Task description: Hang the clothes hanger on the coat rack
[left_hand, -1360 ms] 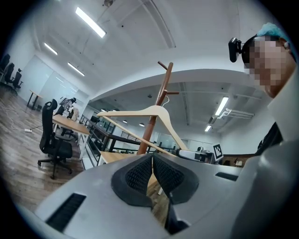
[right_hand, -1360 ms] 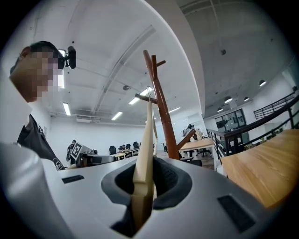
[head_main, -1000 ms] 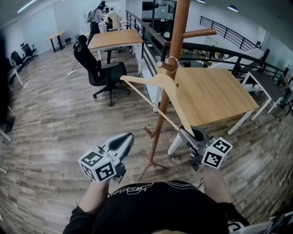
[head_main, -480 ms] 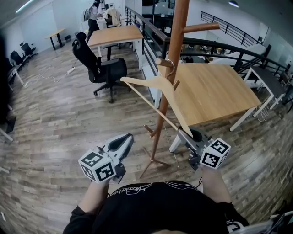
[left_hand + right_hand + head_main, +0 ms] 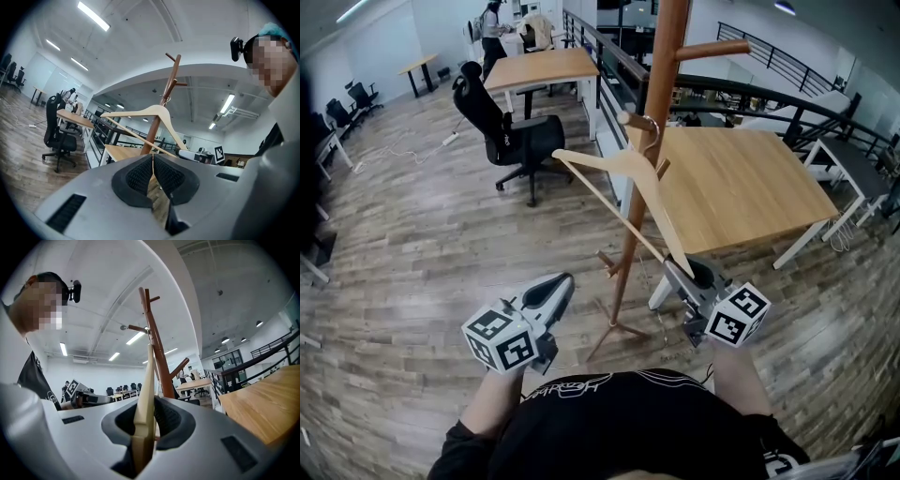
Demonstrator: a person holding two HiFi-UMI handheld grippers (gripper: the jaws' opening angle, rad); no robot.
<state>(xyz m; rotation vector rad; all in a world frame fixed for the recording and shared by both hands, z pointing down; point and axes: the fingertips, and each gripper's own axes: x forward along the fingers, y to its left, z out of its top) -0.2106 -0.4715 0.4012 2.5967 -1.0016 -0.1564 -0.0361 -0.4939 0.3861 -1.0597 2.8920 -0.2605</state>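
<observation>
A pale wooden clothes hanger [image 5: 623,169] with a metal hook [image 5: 652,127] is at the brown wooden coat rack [image 5: 652,141]; the hook sits over a peg on the pole. My right gripper [image 5: 673,272] is shut on the hanger's lower right arm end, and the right gripper view shows that arm [image 5: 145,394] clamped between the pads. My left gripper [image 5: 555,289] hangs to the left of the rack's base, shut with nothing in it. In the left gripper view the hanger [image 5: 150,115] and rack [image 5: 164,112] rise ahead of my left gripper [image 5: 152,174].
A wooden desk [image 5: 741,187] stands right behind the rack. A black office chair [image 5: 511,141] and another desk [image 5: 539,70] are at the back left. A black railing [image 5: 787,108] runs behind. The rack's tripod feet [image 5: 614,333] rest on wood flooring.
The view has shifted slightly. The hanger's hook has settled a little closer against the pole. Both grippers stay in place.
</observation>
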